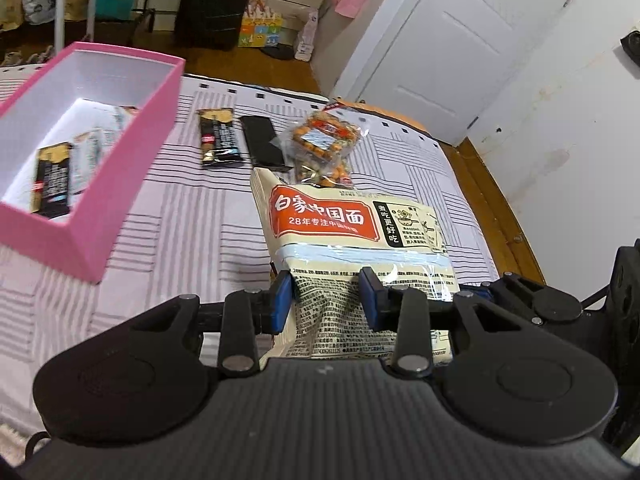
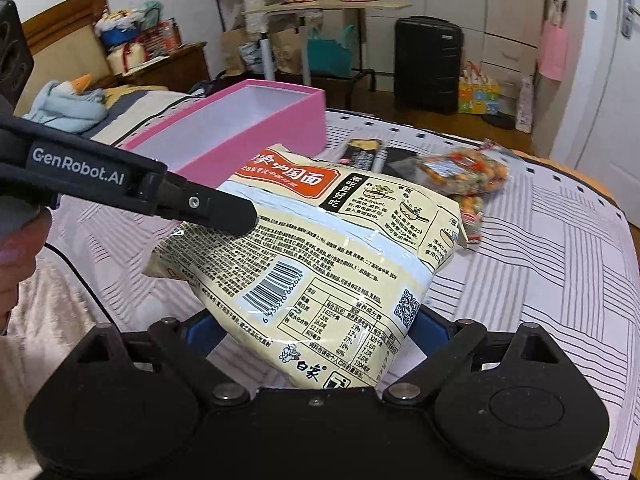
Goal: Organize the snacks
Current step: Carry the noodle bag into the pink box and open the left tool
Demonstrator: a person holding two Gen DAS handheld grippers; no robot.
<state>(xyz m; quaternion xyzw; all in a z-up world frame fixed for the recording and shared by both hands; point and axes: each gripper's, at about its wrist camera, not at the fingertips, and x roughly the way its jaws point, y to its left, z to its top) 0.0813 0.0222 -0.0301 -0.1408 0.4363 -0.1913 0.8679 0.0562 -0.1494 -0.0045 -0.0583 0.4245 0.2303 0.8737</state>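
A cream noodle packet (image 1: 352, 236) with a red label is held above the striped bed. My left gripper (image 1: 326, 300) is shut on its near edge, crumpling it between the blue pads. My right gripper (image 2: 316, 332) is also shut on the noodle packet (image 2: 320, 248), gripping its barcode end; the left gripper's black finger (image 2: 216, 212) pinches the packet's left side in that view. The pink box (image 1: 132, 136) stands at the left with a dark snack bar (image 1: 50, 180) and pale packets inside. It also shows in the right wrist view (image 2: 256, 136) behind the packet.
On the bed beyond the packet lie a dark snack bar (image 1: 220, 136), a black bar (image 1: 264, 144) and a clear bag of orange snacks (image 1: 324, 144). A black suitcase (image 2: 426, 68), a white door (image 1: 440, 40) and the bed's right edge lie beyond.
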